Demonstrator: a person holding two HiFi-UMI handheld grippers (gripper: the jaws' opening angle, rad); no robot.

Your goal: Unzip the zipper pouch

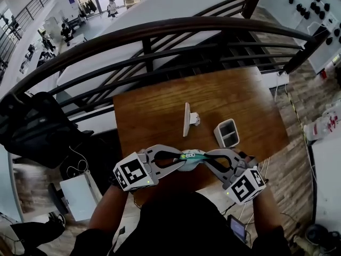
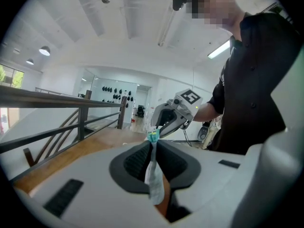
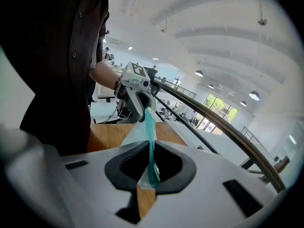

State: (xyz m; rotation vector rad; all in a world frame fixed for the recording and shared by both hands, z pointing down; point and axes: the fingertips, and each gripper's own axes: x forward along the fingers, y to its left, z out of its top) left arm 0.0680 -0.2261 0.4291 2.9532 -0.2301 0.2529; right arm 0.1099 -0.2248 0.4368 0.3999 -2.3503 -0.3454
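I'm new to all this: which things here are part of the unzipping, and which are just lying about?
In use: pale pouch with teal zipper, left gripper, right gripper, both shut on it.
Lying about: white upright panel, grey two-compartment box, on the brown wooden table.

This looks like a large open-plan office or lab, seen from a mezzanine. A wooden worktop (image 1: 154, 116) stands against a curved dark railing (image 1: 160, 28). Beyond it, at the upper left of the head view, desks and seated people (image 1: 66, 31) fill a lower floor. Round lamps (image 3: 254, 95) hang from a white vaulted ceiling (image 3: 213, 37) above tall windows (image 3: 216, 107).
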